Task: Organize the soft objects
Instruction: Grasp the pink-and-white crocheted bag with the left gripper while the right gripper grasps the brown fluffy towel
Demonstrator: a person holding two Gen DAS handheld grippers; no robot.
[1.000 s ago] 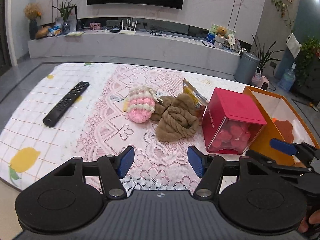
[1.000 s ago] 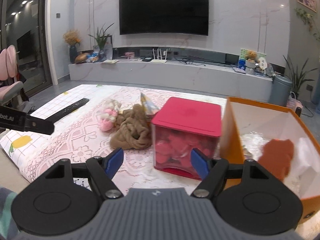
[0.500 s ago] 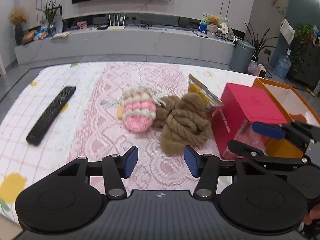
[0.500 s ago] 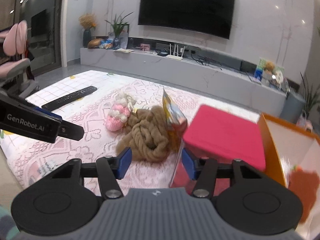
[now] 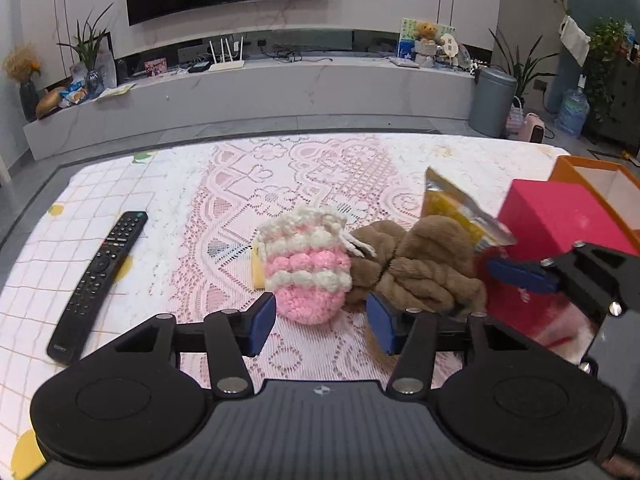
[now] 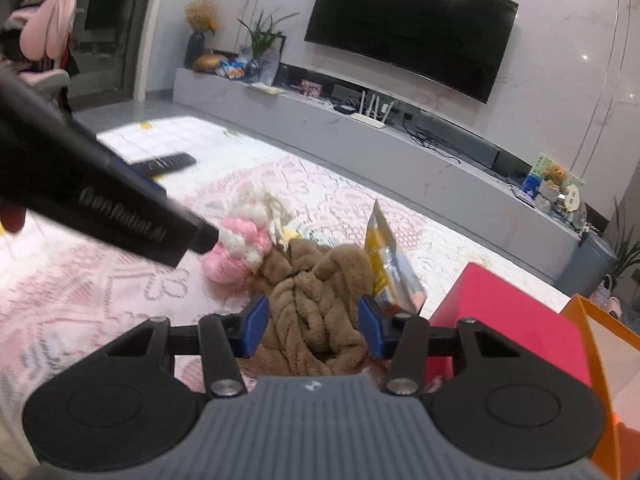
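A pink-and-white crocheted pouch lies on its side at frame centre, touching a crumpled brown plush cloth heaped just to its right on the lace-covered worktop.

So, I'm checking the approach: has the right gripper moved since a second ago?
Yes. The right gripper has swung left from the red box onto the brown towel, its jaws having narrowed around it.
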